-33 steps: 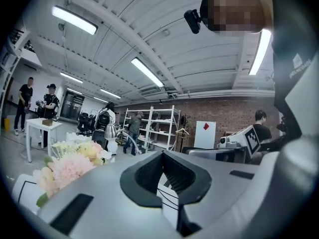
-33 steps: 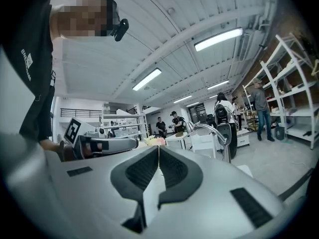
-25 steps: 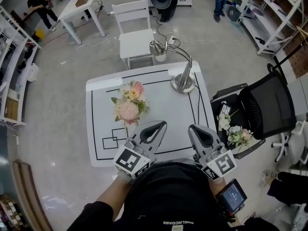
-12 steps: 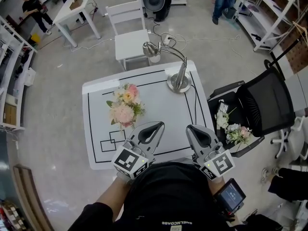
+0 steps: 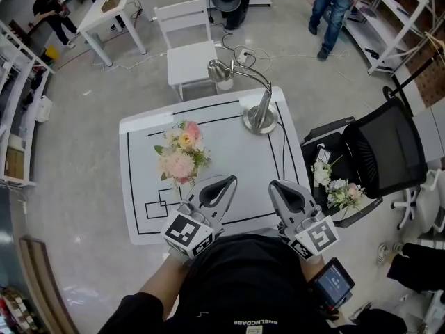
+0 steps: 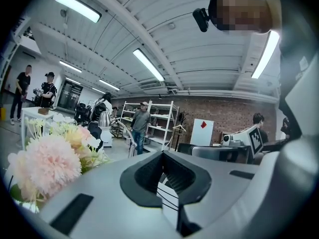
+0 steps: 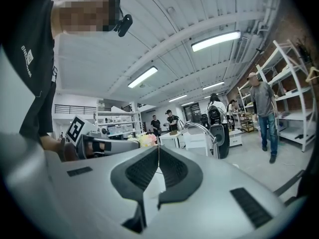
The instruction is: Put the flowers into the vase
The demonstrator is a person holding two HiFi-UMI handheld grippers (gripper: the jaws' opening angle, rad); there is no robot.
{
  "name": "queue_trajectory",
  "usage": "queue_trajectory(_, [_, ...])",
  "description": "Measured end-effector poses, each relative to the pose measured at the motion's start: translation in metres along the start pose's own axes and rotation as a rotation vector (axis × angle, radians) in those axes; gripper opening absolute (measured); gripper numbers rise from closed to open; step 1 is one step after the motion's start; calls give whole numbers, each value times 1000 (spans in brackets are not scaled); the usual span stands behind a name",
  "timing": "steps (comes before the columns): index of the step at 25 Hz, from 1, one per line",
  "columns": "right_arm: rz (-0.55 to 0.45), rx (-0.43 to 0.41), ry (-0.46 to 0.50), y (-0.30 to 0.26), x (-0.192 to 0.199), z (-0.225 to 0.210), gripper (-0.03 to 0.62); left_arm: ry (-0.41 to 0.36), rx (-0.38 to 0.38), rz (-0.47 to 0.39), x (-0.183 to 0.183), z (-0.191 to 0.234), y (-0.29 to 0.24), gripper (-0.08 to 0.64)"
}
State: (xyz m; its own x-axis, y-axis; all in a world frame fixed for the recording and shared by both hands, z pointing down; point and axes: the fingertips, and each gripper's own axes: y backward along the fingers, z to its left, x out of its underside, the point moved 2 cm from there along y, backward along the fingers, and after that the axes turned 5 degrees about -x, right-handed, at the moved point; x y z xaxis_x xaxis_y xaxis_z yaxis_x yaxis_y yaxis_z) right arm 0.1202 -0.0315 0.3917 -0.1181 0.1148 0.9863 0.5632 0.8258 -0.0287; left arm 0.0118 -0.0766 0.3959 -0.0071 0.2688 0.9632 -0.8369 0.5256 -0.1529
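A bouquet of pink, peach and white flowers stands on the white table, left of centre; its blooms hide whatever holds it. More loose white and pink flowers lie on the black office chair at the right. My left gripper hovers at the table's near edge, just right of the bouquet, shut and empty. My right gripper is beside it, also shut with nothing in it. In the left gripper view the jaws meet, and the pink blooms fill the left. The right gripper points level across the table.
A silver gooseneck desk lamp stands at the table's far right corner. A white chair sits behind the table. A person stands by the shelves at the back right. Black lines and squares mark the tabletop.
Both grippers stay where they were, shut. The head view has shifted slightly, and the person at the back right has walked further into view.
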Motion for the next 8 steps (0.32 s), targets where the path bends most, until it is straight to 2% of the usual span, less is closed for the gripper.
queue_trajectory(8, [8,2,-8,-4,2,-3,11,4,-5,2,0,5,-2,5])
